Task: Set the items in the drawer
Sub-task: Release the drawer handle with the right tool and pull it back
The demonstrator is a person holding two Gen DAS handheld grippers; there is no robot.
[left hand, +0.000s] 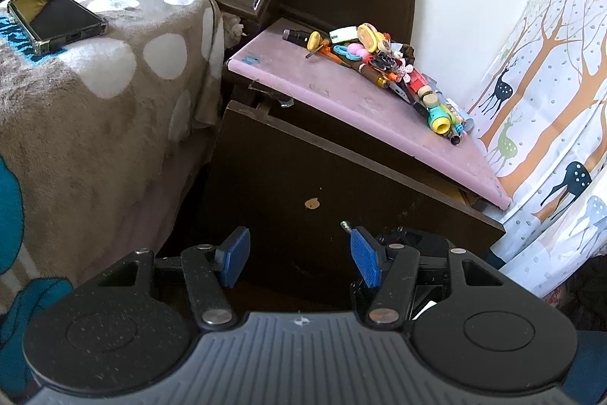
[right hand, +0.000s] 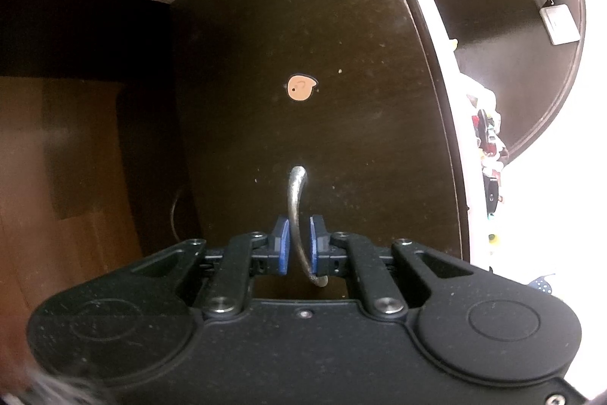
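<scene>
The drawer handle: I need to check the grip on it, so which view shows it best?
The right wrist view: the curved metal drawer handle runs between the right gripper pads, which are shut on it. The left wrist view shows only the handle's tip beside the open left gripper.

Pile of small items (left hand: 383, 63) — pieces too small to tell; drawer (left hand: 341, 154) interior hidden.

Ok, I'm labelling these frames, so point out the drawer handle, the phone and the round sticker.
drawer handle (right hand: 294, 200): right wrist view, on its curved metal bar.
phone (left hand: 53, 16): left wrist view, middle of its dark screen.
round sticker (right hand: 299, 88): right wrist view, its centre.
</scene>
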